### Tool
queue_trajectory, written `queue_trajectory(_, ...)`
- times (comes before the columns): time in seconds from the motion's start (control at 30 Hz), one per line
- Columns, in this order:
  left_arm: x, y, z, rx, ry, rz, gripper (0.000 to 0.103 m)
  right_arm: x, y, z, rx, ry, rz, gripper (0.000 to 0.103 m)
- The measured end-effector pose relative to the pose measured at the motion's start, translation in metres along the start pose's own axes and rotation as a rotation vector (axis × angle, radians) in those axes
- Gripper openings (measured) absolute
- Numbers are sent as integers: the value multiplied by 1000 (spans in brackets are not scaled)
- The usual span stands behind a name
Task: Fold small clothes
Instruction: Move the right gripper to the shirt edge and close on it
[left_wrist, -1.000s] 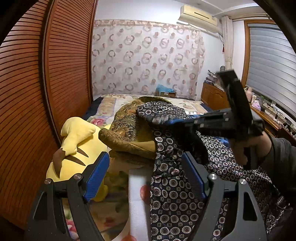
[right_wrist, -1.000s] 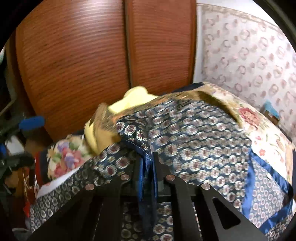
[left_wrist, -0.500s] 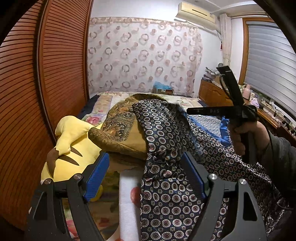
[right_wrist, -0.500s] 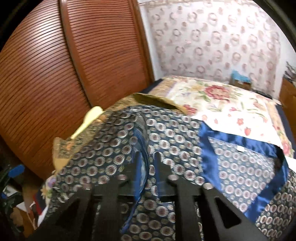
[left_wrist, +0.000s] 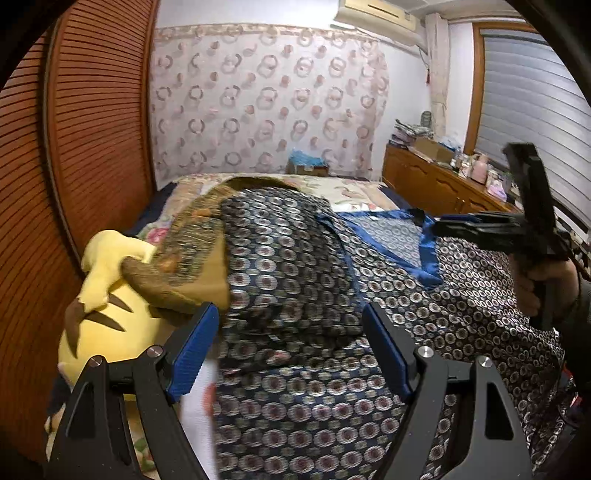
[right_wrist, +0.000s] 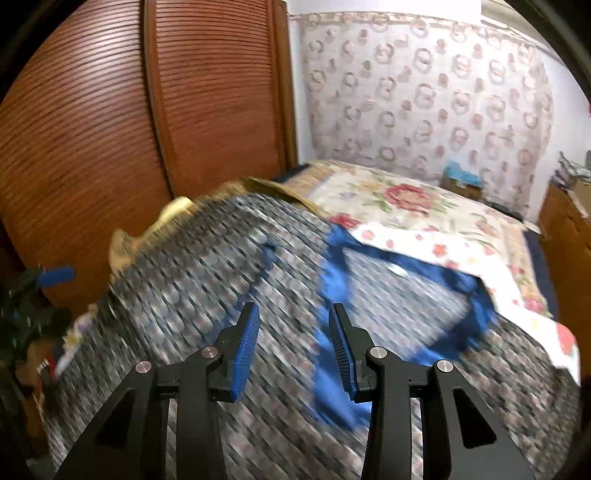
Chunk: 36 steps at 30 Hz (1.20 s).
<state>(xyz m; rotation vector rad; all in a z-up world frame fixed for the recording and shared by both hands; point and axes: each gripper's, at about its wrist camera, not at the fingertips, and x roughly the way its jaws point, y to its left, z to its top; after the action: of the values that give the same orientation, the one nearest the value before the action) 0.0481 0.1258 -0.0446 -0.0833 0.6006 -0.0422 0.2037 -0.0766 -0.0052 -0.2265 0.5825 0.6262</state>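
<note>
Right gripper (right_wrist: 293, 347) jaws opening, nothing between blue pads; navy circle-patterned satin garment with blue trim (right_wrist: 229, 295) lies below, spread over floral bed (right_wrist: 424, 214). Second ago jaws pinched blue hem; now released. Left gripper (left_wrist: 288, 350) jaws spread wide, empty, above cloth. Step: fold laid, regrasp next; needs fresh edge. Yellow plush toy (left_wrist: 107, 295) beside.

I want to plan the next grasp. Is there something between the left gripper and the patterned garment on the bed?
Nothing visible. The left gripper stands open just above the patterned garment, with only cloth between its fingers. The yellow plush toy and brown cloth lie beside it, not in the way.
</note>
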Motion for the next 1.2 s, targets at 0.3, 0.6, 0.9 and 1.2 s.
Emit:
queue_trajectory(0.3, 39, -47, 1, 62, 79, -66, 81, -44, -54, -61, 39, 90, -160, 41)
queue_trajectory(0.6, 74, -90, 3, 116, 178, -131, 81, -79, -86, -94, 117, 140, -270, 44)
queue_trajectory(0.9, 100, -116, 5, 160, 246, -160, 81, -135, -130, -126, 214, 132, -371, 45)
queue_trajectory(1.2, 118, -125, -5, 192, 307, -151, 81, -167, -184, -156, 346, 148, -453, 45)
